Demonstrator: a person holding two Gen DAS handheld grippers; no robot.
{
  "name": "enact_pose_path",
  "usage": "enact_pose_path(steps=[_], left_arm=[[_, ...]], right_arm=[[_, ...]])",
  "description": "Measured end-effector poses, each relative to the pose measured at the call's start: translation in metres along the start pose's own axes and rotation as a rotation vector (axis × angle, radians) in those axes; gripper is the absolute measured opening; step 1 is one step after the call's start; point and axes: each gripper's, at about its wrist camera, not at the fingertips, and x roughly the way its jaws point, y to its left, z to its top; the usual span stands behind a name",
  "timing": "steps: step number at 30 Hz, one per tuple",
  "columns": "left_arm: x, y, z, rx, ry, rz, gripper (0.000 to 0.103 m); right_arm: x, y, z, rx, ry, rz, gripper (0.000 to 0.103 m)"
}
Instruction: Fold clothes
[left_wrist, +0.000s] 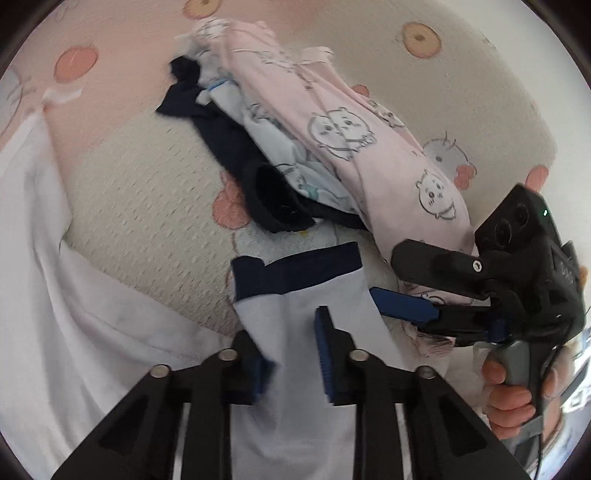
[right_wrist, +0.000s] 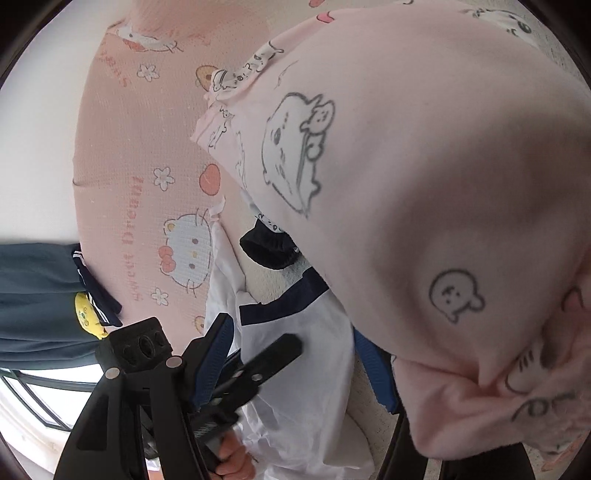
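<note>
White sleeve with navy cuff (left_wrist: 295, 291) lies on bed (left_wrist: 155, 206), running between left tongs (left_wrist: 291, 354), narrowed, pads pinching cloth. Right tongs (left_wrist: 417, 291) wide, just beside sleeve at pink pyjamas (left_wrist: 332, 122); whether pads grip pyjamas, cannot tell.

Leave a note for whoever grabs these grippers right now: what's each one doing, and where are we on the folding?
Left gripper: shut on the white garment, at its navy-cuffed sleeve.
Right gripper: jaws apart, pink cartoon-print garment draped over and between them; no firm grip evident.
Things: all on the bed cover; a dark navy piece and a light blue piece are heaped beside the pink one.
Done: nothing looks folded yet.
Left: fold the white garment, the pink one, then the heap.
</note>
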Motion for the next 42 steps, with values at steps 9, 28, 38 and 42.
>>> enact_pose_path(steps=[9, 28, 38, 42], left_arm=[[-0.029, 0.023, -0.004, -0.160, -0.023, -0.144, 0.007], [-0.040, 0.064, -0.033, -0.289, 0.007, -0.093, 0.007], [-0.041, 0.071, -0.034, -0.281, -0.010, -0.079, 0.007], [-0.042, 0.063, -0.030, -0.227, -0.007, -0.046, 0.007]], right_arm=[[0.006, 0.011, -0.006, -0.103, -0.003, -0.013, 0.067], [0.050, 0.036, -0.009, -0.279, 0.051, -0.077, 0.065], [0.058, 0.030, -0.010, -0.269, 0.058, -0.174, 0.007], [0.061, 0.042, -0.016, -0.324, 0.077, -0.212, 0.005]])
